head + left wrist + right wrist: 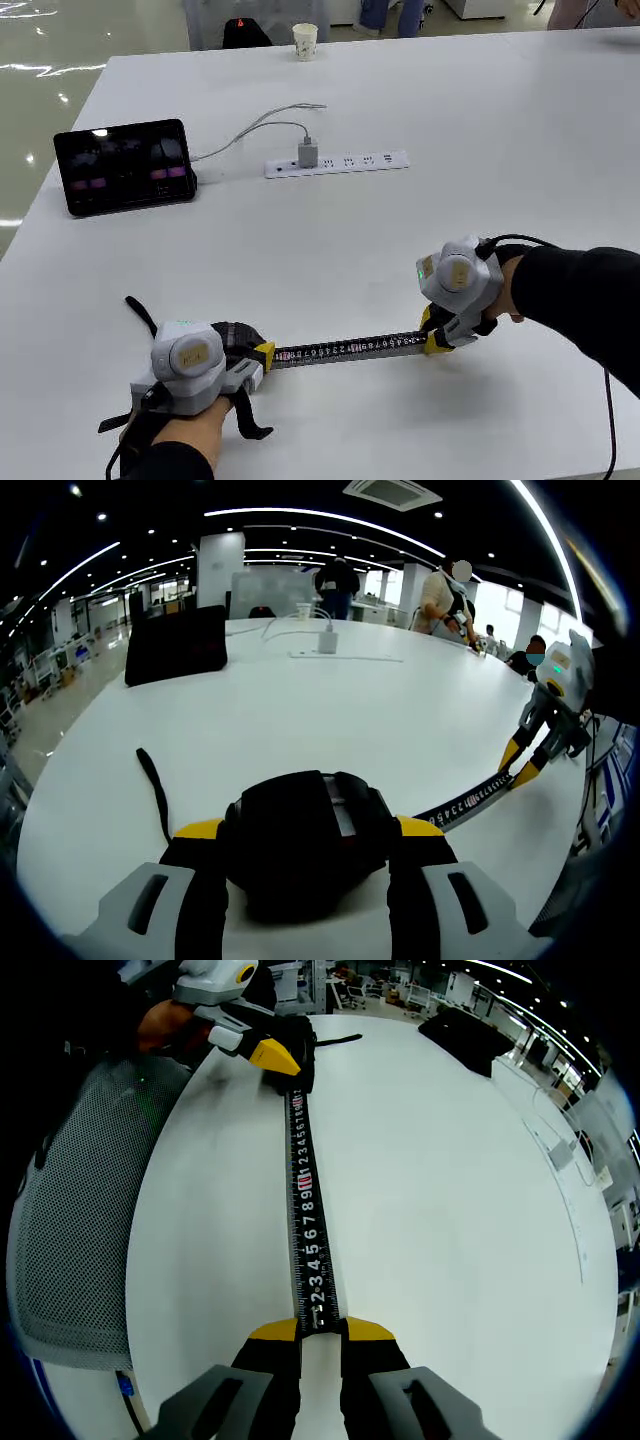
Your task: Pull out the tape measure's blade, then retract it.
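Note:
The black tape measure case (305, 840) lies on the white table (330, 240), and my left gripper (310, 828) is shut on it; in the head view the case (238, 343) sits at the lower left. Its black blade (345, 350) with white numbers runs out to the right, low over the table. My right gripper (437, 338) is shut on the blade's end. In the right gripper view the blade (304, 1215) stretches from my yellow-tipped right gripper (320, 1330) up to the case (298, 1048). A black strap (155, 790) trails from the case.
A dark tablet (124, 165) stands at the left. A white power strip (338, 163) with a charger and cable lies mid-table, and a paper cup (305, 41) stands at the far edge. People stand beyond the table (440, 595).

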Tool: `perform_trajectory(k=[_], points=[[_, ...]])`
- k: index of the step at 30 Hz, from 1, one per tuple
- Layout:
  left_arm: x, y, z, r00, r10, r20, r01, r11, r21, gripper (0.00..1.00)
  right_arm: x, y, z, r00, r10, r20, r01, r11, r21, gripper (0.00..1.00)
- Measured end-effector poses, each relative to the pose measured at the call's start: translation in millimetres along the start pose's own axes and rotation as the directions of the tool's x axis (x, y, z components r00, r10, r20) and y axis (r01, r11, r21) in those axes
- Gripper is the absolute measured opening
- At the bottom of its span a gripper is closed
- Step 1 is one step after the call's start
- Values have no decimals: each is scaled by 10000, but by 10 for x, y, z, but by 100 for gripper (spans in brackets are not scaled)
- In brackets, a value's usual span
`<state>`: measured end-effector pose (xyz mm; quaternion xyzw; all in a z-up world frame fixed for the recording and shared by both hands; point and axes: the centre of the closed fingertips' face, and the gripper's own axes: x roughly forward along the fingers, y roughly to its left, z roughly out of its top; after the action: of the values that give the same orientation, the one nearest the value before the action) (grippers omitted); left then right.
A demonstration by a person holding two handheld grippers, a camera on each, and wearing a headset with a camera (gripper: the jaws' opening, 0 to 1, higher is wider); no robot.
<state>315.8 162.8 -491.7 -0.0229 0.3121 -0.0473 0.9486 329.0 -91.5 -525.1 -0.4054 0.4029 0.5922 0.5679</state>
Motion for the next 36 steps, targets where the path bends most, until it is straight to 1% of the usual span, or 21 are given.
perform_trajectory(k=[12,16,19,24,28,32,36], points=[[-6,-1,-8,10000,-34,-70,34,10000,5,60,11,-3,28,9999,-17,99,16,10000,61,11],[0,2,-11,9999,-23,-127,22,10000,-37,60,24,9,48,10000,-33,20,34,9998,-189,11],[6,0,-5,9998,-45,-193,44,10000,-43,60,32,7,70,9999,-86,78,86,10000,-4,11],[-2,-3,-3,9999,-39,-166,38,10000,-45,60,43,14,87,10000,-51,42,52,10000,-80,11],[-5,-6,-4,9999,-34,-107,35,10000,35,60,49,20,102,9999,-36,108,35,10000,28,11],[2,-4,-2,9999,18,-152,-17,10000,56,60,58,21,123,9997,-72,229,68,9999,157,11],[1,0,-2,9998,-50,-193,50,10000,-19,59,68,25,157,9996,-99,276,97,9999,88,11]])
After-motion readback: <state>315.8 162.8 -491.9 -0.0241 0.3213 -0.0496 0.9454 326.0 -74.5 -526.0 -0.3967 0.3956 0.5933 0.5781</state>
